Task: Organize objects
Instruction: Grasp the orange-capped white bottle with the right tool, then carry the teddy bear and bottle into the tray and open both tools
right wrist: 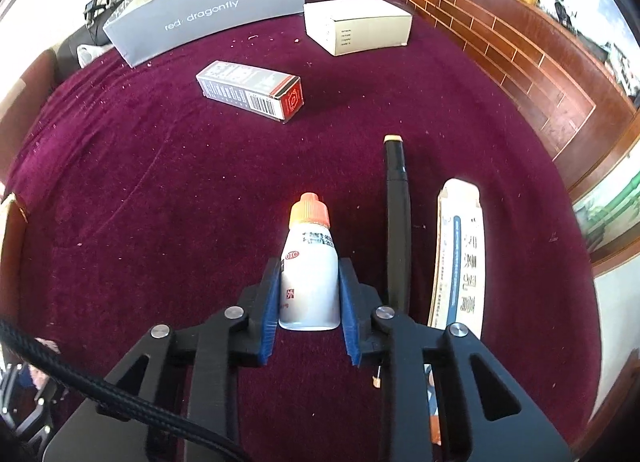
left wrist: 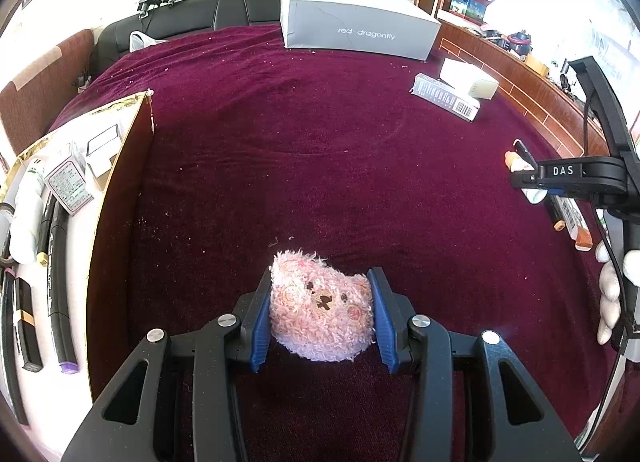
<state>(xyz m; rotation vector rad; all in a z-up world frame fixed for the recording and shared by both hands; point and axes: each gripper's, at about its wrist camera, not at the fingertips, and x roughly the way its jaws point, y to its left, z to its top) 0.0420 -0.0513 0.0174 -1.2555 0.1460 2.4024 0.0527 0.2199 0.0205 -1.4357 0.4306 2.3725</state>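
Right gripper (right wrist: 308, 298) clamps the small white bottle (right wrist: 309, 274) at mid-body, near side of the maroon cloth (right wrist: 160, 182), far from the grey shoebox (right wrist: 208, 2); light, stiff, slick plastic. Left gripper (left wrist: 320, 314) squeezes a soft pink plush (left wrist: 320, 310).

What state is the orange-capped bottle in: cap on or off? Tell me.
On. The orange cap sits on the white bottle, which lies between the right gripper's fingers.
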